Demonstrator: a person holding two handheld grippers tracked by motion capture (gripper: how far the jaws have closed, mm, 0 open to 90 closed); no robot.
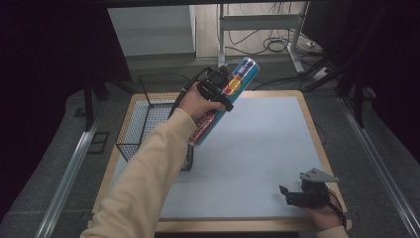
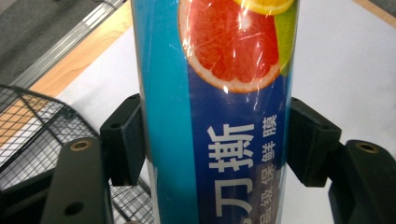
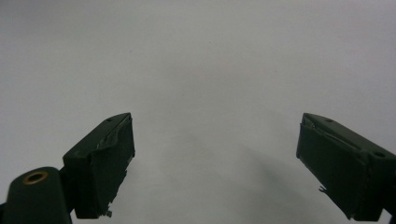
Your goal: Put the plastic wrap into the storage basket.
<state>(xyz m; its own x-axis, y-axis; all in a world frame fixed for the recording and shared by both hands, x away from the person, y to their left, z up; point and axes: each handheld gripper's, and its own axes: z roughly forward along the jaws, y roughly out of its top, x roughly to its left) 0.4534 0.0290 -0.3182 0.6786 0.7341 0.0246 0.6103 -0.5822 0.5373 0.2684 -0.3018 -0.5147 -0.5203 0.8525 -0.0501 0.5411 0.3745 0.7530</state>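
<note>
So the left tool [image 1: 218,89] is pinching a tall blue cling-film tube [image 1: 225,101] around its middle, both pads tight against the sides, held tilted in the air above the surface [image 1: 257,148], right by the wire basket [image 1: 143,121]. Basket sits at the far-left corner; can't tell if anything's in it. Right tool [image 1: 292,194] rests near the front-right corner, jaws spread wide, nothing between them.
</note>
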